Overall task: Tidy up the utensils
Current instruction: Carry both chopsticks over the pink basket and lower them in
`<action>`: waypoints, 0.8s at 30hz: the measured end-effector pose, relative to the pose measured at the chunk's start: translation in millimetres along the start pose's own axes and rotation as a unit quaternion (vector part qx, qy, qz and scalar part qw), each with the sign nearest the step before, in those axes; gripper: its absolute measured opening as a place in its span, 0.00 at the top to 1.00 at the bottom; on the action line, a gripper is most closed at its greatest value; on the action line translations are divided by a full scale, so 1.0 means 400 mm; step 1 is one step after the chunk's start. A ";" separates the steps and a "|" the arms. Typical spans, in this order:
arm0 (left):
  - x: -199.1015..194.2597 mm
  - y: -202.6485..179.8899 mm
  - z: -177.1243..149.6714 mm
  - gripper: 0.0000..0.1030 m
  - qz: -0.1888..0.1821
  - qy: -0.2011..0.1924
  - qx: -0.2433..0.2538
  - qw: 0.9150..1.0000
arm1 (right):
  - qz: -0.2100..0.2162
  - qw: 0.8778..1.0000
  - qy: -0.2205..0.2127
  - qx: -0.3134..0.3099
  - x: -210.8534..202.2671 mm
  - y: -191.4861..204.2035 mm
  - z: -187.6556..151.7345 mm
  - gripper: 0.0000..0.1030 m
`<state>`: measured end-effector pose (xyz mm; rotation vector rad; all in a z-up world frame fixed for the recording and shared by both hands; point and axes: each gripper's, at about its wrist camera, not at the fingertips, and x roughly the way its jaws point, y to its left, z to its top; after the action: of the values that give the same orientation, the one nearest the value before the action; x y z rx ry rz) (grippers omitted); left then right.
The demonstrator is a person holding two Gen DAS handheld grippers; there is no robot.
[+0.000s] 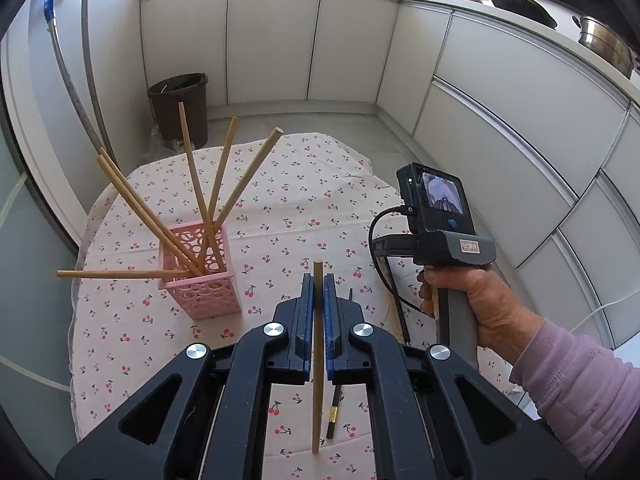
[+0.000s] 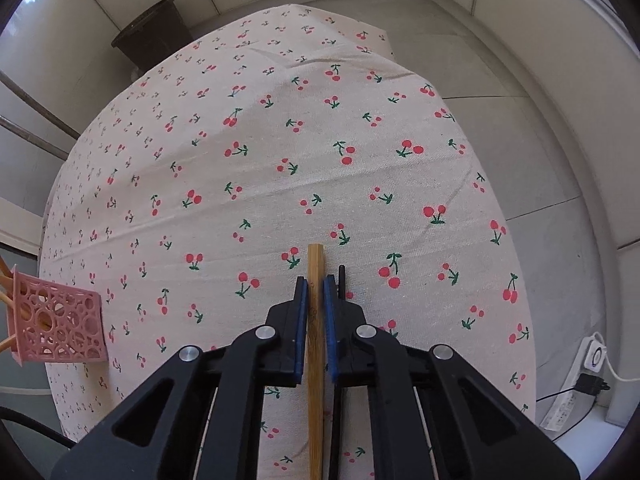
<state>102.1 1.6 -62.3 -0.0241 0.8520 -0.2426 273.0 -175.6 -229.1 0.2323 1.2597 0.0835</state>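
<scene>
A pink lattice holder [image 1: 200,284] stands on the cherry-print tablecloth [image 1: 288,208] with several wooden chopsticks [image 1: 192,168] fanned out of it. My left gripper [image 1: 318,280] is shut on one wooden chopstick [image 1: 317,400], held above the cloth to the right of the holder. In the right wrist view, my right gripper [image 2: 316,282] is shut on a bamboo chopstick [image 2: 315,408] low over the cloth. A black chopstick [image 2: 341,276] lies just right of it. The holder [image 2: 60,328] sits at the far left edge there.
A hand in a pink sleeve [image 1: 480,304] holds the right gripper's handle to the right. A brown bin [image 1: 180,104] stands on the floor behind the table. White cabinets [image 1: 280,40] curve around the back. A power strip [image 2: 576,384] lies on the floor at the right.
</scene>
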 end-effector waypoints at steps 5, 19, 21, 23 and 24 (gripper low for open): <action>-0.056 0.011 -0.001 0.96 -0.005 -0.024 -0.001 1.000 | 0.041 0.998 -0.046 -0.005 -0.131 0.025 -0.020 0.92; -0.249 0.039 0.030 0.96 -0.015 -0.117 -0.011 0.993 | 0.137 0.971 -0.181 -0.075 -0.539 0.079 -0.153 0.92; -0.273 0.048 0.054 0.96 -0.009 -0.133 -0.017 0.991 | 0.148 0.967 -0.195 -0.078 -0.578 0.086 -0.147 0.92; -0.299 0.062 0.084 0.96 -0.002 -0.152 -0.026 0.988 | 0.163 0.961 -0.209 -0.082 -0.625 0.097 -0.137 0.92; -0.312 0.070 0.096 0.96 0.001 -0.160 -0.030 0.987 | 0.171 0.958 -0.216 -0.083 -0.647 0.100 -0.132 0.92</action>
<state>57.7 53.5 52.3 -0.1162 0.5385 -0.2036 146.0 -179.0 6.0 0.3032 0.7632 0.4128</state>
